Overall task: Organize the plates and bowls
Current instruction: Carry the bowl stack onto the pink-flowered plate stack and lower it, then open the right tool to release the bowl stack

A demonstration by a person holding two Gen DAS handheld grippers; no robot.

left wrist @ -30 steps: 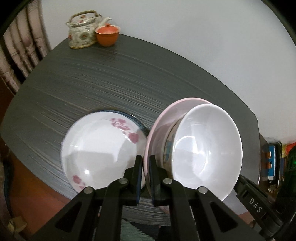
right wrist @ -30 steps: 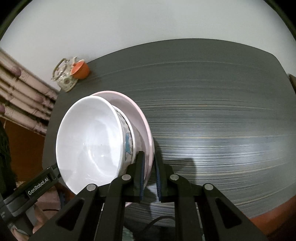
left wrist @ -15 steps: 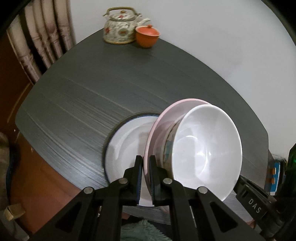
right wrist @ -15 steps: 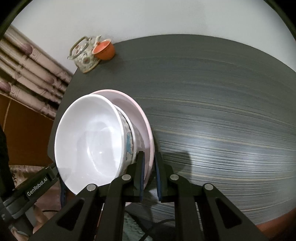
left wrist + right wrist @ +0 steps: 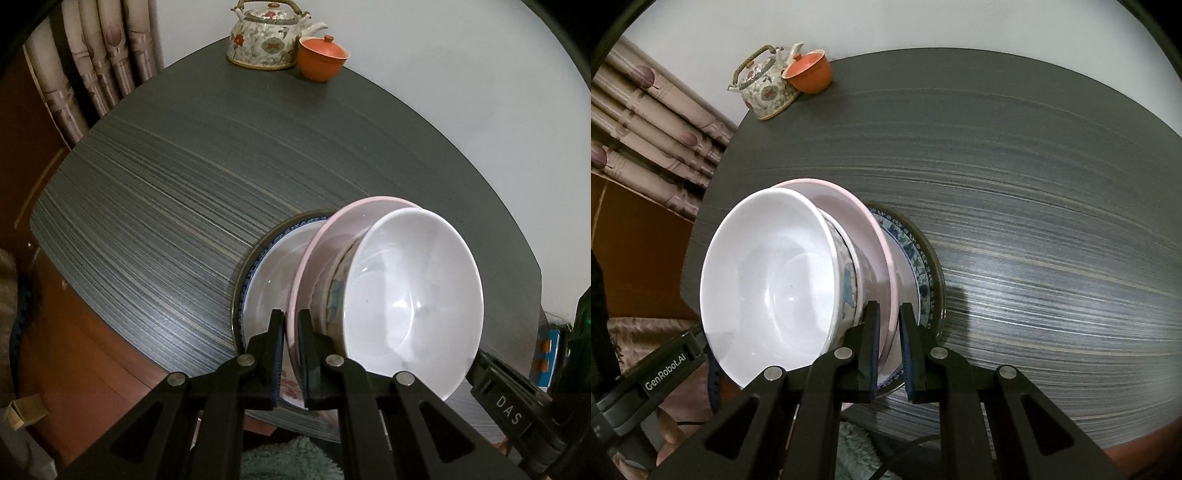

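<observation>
Two claws pinch the same pink plate: our left claw [image 5: 291, 332] is clamped on its rim from one side, our right claw [image 5: 888, 328] on the opposite rim, each with one finger above and one below the edge. We carry the pink plate [image 5: 325, 254] tilted, and on it sits a patterned bowl [image 5: 849, 280] with a white bowl [image 5: 410, 302] nested inside; the stack lies to the right of the left claw and to the left of the right one. Directly under the claws, a white plate with a blue-patterned rim [image 5: 919, 266] lies flat on the dark striped worktop [image 5: 177, 206], near its front edge; whether the pink plate touches it we cannot tell. Far beyond the claws, at the back edge of the worktop against the pale wall, a floral teapot [image 5: 266, 40] stands touching an orange lidded cup [image 5: 322, 59]. Pleated curtains [image 5: 646, 133] hang beyond the worktop's left edge.
</observation>
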